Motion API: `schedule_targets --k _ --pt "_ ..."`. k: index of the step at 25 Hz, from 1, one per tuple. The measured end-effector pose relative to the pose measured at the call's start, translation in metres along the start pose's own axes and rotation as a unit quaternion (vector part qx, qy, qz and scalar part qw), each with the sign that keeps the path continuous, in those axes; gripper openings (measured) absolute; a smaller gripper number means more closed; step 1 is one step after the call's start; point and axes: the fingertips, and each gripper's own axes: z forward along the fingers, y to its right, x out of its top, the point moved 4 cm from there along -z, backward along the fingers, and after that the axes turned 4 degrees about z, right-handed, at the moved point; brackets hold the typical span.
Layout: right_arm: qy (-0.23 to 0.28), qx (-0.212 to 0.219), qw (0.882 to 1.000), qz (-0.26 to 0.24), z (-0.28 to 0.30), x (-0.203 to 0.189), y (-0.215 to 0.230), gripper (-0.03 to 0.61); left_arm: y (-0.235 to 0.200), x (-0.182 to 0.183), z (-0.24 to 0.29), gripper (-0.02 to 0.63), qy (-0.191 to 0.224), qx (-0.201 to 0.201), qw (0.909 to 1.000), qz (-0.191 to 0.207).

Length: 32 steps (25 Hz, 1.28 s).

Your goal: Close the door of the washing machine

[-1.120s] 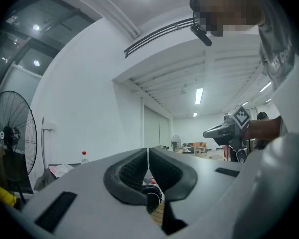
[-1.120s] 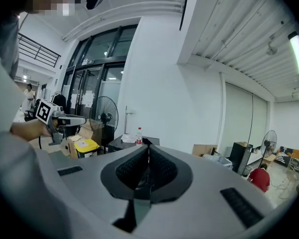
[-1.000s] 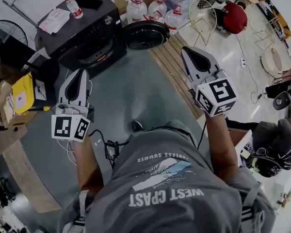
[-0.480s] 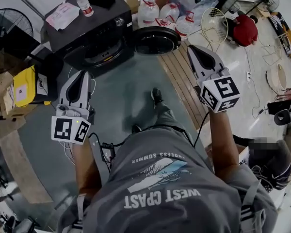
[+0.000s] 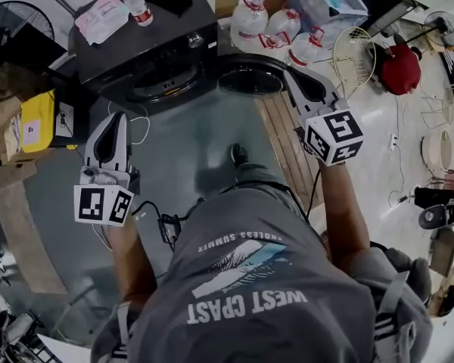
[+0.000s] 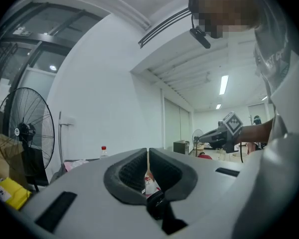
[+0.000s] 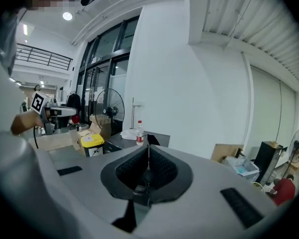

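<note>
At the far right, the right gripper [image 5: 303, 83], jaws together and empty, has its tip by the rim of the open round door [image 5: 246, 78], swung out right of the washing machine [image 5: 136, 48]. Nearer left, the left gripper [image 5: 113, 123] is likewise closed on nothing.

the person's grey t-shirt [image 5: 250, 301] carries white print, upside down in the head view: "endless summer" in small letters beside a wave picture, and "west coast" in large letters nearer the bottom of the frame. the left cube [image 5: 104, 204] on the left gripper [image 5: 115, 121] and the right cube [image 5: 333, 136] on the right gripper [image 5: 297, 78] bear black-and-white square markers, without letters. the white label [image 5: 32, 132] on the yellow box [image 5: 36, 116] and the label on the bottle [image 5: 136, 4] atop the washing machine [image 5: 144, 51] are too small to read.
</note>
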Motion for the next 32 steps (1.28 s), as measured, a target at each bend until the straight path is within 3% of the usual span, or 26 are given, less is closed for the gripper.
schedule_targets --k 6,15,25,32 --pt "-0.014 0.03 0.999 -0.015 0.06 -0.016 0.04 0.031 -0.007 -0.022 0.039 0.028 -0.014 0.027 0.9995 -0.011" --pt "-0.085 0.088 0.992 -0.034 0.142 -0.072 0.086 0.051 -0.013 -0.058 0.077 0.028 -0.056 0.068 0.9959 -0.02" --pt "-0.156 0.133 0.978 -0.036 0.212 -0.143 0.128 0.101 -0.006 -0.099 0.103 0.029 -0.094 0.091 0.9906 -0.041" --pt "-0.218 0.163 0.961 -0.045 0.252 -0.198 0.148 0.144 -0.005 -0.122 0.12 0.029 -0.109 0.102 0.9874 -0.052"
